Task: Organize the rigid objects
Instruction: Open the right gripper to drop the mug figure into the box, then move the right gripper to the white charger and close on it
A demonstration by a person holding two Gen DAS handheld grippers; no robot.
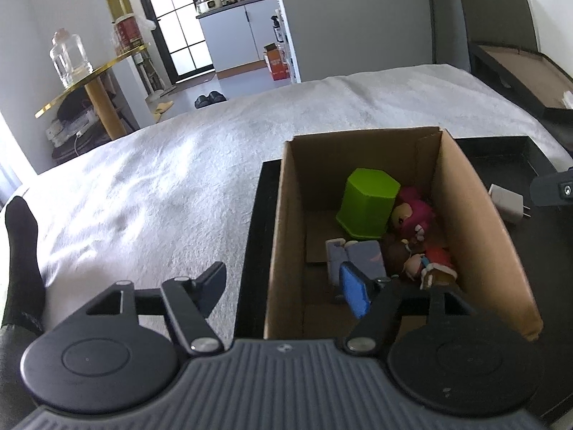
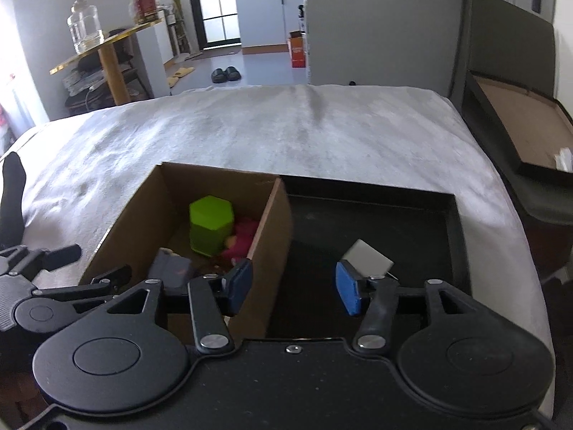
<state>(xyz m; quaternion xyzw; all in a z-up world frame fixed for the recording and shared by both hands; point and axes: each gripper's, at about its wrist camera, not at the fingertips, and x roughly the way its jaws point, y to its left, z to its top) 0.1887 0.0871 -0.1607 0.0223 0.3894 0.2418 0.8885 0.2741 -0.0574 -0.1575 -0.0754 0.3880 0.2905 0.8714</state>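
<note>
Your right gripper (image 2: 293, 286) hangs with fingers spread and empty toward the white charger (image 2: 367, 256) on the black tray (image 2: 453, 236), apparently the last piece outside the cardboard box (image 2: 272, 236), while your left gripper (image 1: 286, 286), also released, waits over it.

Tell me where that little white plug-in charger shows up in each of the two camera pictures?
Left wrist view: the white charger lies at the right edge, on the black tray, right of the cardboard box.
Right wrist view: the white charger lies right of centre, on the black tray, just beyond the right tool, above its blue pad.
Shared landmark: the cardboard box with the green container inside.
</note>
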